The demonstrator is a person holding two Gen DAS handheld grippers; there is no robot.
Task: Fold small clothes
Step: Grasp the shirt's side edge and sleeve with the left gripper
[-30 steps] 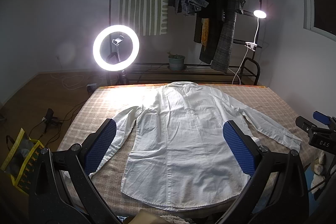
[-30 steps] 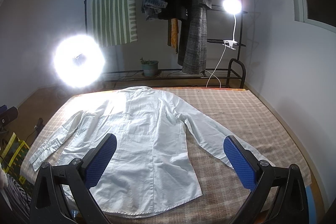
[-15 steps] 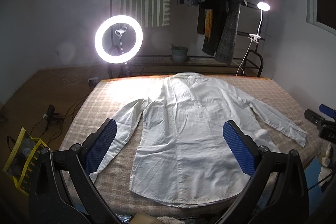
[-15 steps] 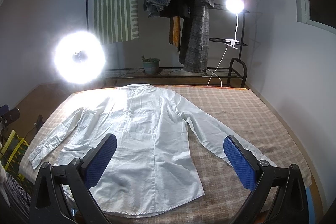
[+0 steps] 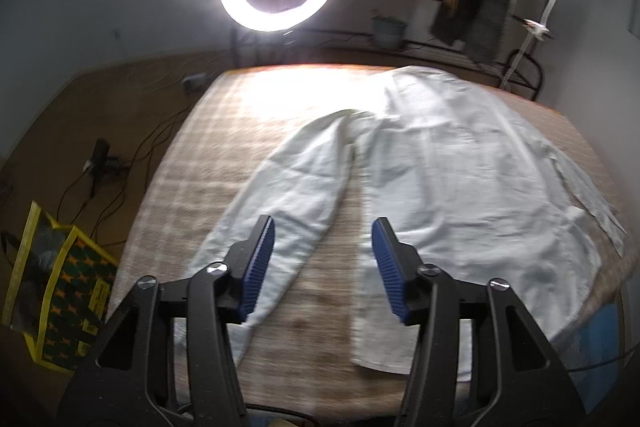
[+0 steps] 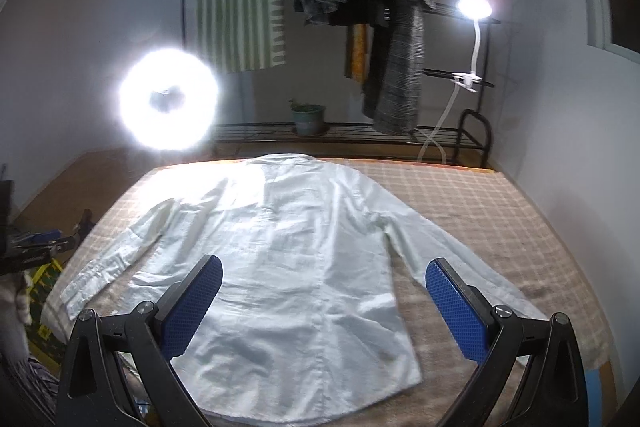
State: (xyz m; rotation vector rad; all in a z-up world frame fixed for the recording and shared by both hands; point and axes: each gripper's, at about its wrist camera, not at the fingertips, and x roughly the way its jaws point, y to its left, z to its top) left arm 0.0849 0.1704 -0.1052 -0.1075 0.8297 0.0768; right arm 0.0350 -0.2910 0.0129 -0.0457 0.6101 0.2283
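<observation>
White long-sleeved shirt (image 6: 288, 267) — spread flat, sleeves out, on the checked bedcover (image 6: 480, 211). Left gripper (image 5: 322, 267): partly open, holding nothing, above the gap between the shirt's left sleeve (image 5: 288, 195) and body. Right gripper (image 6: 322, 307) — wide open, empty, over the hem. Ring light (image 6: 168, 101) beyond.

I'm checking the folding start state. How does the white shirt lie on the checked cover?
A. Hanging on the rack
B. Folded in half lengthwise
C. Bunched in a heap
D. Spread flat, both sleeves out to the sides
D: the white shirt lies spread flat on the checked cover, one sleeve reaching out to each side, neither folded over the body.
</observation>
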